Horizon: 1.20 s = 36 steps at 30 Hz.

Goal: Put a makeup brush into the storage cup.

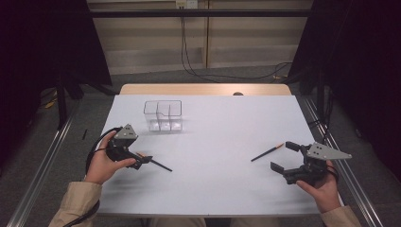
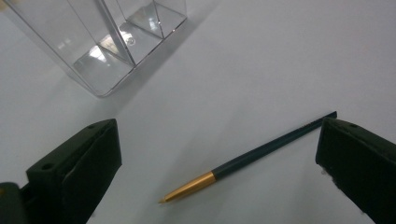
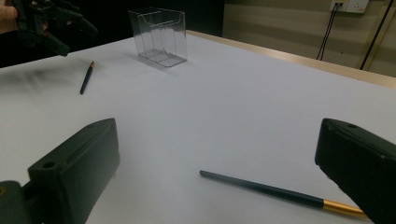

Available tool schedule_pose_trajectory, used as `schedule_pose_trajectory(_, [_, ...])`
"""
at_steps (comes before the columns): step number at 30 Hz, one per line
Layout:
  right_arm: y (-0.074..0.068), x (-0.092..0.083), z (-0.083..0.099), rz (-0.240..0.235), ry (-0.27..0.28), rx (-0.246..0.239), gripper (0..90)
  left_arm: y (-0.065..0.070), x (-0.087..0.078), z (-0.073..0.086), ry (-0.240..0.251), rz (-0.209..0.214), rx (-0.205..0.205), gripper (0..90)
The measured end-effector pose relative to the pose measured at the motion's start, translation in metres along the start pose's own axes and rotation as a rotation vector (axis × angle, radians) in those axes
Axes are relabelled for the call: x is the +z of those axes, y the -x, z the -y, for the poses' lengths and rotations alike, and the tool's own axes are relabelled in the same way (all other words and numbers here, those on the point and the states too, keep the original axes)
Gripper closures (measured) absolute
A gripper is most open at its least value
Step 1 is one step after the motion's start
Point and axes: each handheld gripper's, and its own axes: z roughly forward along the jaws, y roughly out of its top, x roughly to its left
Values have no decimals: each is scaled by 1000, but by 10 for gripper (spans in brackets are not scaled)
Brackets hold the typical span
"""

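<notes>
Two pens are lying flat on the table (image 1: 213, 184): the left gripper (image 2: 219, 154), jaws apart, is straddling the left pen (image 2: 252, 156); the right gripper (image 3: 219, 158), also spread, is nearing the right pen (image 3: 280, 192) at five o'clock. Closing off-centre is likely risking a thin barrel rolling away.
</notes>
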Motion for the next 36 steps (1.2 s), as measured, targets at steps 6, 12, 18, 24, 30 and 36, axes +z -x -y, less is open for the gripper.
schedule_pose_trajectory(6, [1, 0, 1, 1, -8, 2, 0, -3, 4, -8, -78, 20, 7, 0])
schedule_pose_trajectory(12, [0, 0, 0, 1, -7, -1, 0, -6, 7, -13, -130, 39, 20, 0])
schedule_pose_trajectory(18, [0, -1, 0, 1, -7, 0, 0, -8, 13, -17, -210, 57, 48, 1])
schedule_pose_trajectory(24, [0, -1, 0, 1, -7, 0, 0, -11, 18, -22, -251, 73, 53, 1])
schedule_pose_trajectory(30, [0, -1, 0, 0, -9, -2, 0, -12, 23, -27, -294, 99, 75, 1])
schedule_pose_trajectory(36, [0, -1, 1, -1, -7, -3, 0, -11, 27, -30, -356, 118, 99, 1])
